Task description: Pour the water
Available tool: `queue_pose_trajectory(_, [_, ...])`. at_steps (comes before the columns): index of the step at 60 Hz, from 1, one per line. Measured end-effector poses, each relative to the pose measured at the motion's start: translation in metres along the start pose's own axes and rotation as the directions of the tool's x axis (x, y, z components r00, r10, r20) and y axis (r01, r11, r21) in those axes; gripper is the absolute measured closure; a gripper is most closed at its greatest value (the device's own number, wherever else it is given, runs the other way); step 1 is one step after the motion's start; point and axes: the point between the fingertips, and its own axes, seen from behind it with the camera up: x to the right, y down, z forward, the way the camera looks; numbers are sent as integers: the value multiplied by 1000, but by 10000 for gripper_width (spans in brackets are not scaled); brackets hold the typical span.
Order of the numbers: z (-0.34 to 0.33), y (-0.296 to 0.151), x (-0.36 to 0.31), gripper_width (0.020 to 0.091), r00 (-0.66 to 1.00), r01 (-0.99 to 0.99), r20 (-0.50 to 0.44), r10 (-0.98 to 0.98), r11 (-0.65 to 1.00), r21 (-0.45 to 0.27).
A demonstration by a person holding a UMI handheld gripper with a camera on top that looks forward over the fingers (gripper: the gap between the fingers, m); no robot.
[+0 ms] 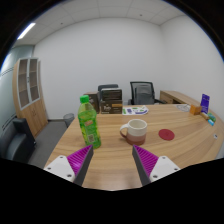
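A green plastic bottle (89,122) with a yellow cap stands upright on the wooden table (110,160), beyond my left finger. A beige mug (134,130) sits to its right, also beyond the fingers, its handle turned toward the bottle. My gripper (113,160) is open above the near part of the table, with nothing between its purple pads (77,158). Both objects stand apart from the fingers.
A red coaster (166,133) lies right of the mug. Boxes (108,98) and papers sit at the table's far end, with an office chair (143,92) behind. A cabinet (30,92) stands at the left wall. A blue-purple item (204,102) rests at the far right.
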Motion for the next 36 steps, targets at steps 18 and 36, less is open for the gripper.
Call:
queue_pose_trajectory(18, [117,3,-75,296,994,43,100,-46,999,30])
queue_pose_trajectory(36, [169,-34,-86,363,998,30,52,-37,991,130])
